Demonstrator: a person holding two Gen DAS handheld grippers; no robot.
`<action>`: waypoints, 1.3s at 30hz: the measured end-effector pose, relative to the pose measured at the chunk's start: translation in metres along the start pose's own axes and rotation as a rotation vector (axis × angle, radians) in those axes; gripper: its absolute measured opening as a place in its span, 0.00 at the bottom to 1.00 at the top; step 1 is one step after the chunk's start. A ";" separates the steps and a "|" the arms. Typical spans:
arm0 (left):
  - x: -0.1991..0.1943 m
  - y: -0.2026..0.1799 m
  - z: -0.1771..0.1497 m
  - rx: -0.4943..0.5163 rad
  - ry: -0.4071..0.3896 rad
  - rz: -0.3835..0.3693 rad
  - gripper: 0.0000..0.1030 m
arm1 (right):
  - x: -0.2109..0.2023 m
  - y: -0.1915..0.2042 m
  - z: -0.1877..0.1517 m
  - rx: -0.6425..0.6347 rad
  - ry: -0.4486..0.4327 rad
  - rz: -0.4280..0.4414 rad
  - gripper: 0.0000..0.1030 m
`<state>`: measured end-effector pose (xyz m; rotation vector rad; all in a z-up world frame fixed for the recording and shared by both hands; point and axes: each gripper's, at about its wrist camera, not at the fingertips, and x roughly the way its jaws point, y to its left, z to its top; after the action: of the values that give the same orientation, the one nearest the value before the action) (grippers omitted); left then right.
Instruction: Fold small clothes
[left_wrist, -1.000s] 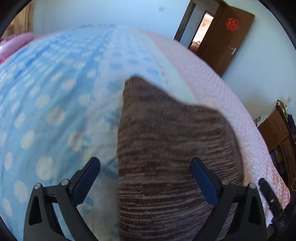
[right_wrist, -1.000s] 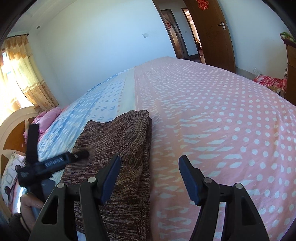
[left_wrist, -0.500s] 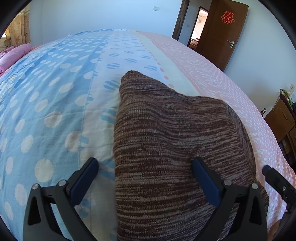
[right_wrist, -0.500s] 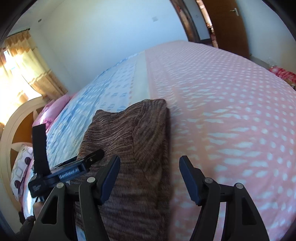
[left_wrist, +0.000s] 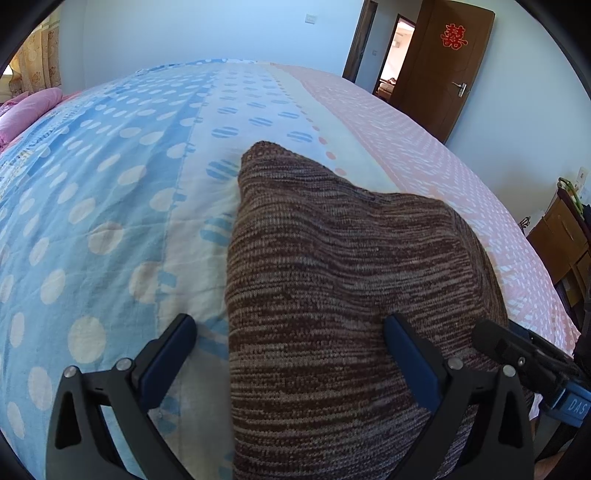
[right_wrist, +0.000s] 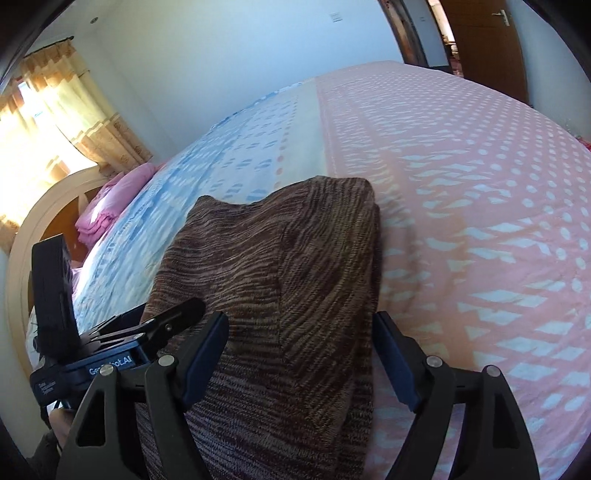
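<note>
Left hand-held gripper (left_wrist: 288, 354) and right hand-held gripper (right_wrist: 301, 352), jaws apart, the right's just widened.

Bright daylight, glaring curtained window (right_wrist: 55, 122), fisheye-bent edges, slight blur

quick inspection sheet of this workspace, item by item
surface: bed, dotted blue and pink cover
job's things: brown knit garment lying folded on the bed
clutter: pink pillow at the headboard
grippers: left gripper open, astride the garment's left edge; right gripper open over its right side, jaws have just been opening, pads not pressing
cables: nothing seen
surroundings: open brown door, curtain, wooden cabinet
</note>
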<state>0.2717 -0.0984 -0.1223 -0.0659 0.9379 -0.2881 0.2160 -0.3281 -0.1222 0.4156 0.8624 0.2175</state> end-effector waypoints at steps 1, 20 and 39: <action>0.000 0.000 0.000 0.001 0.000 0.001 1.00 | -0.001 -0.002 0.001 0.007 0.000 0.012 0.78; 0.001 -0.001 0.000 0.006 -0.001 0.005 1.00 | 0.013 -0.003 0.000 0.070 0.040 0.098 0.44; -0.008 -0.015 -0.003 0.081 -0.082 -0.002 0.52 | -0.001 0.064 -0.014 -0.290 -0.105 -0.228 0.30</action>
<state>0.2615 -0.1105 -0.1146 -0.0039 0.8443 -0.3233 0.2032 -0.2670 -0.1014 0.0558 0.7539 0.1066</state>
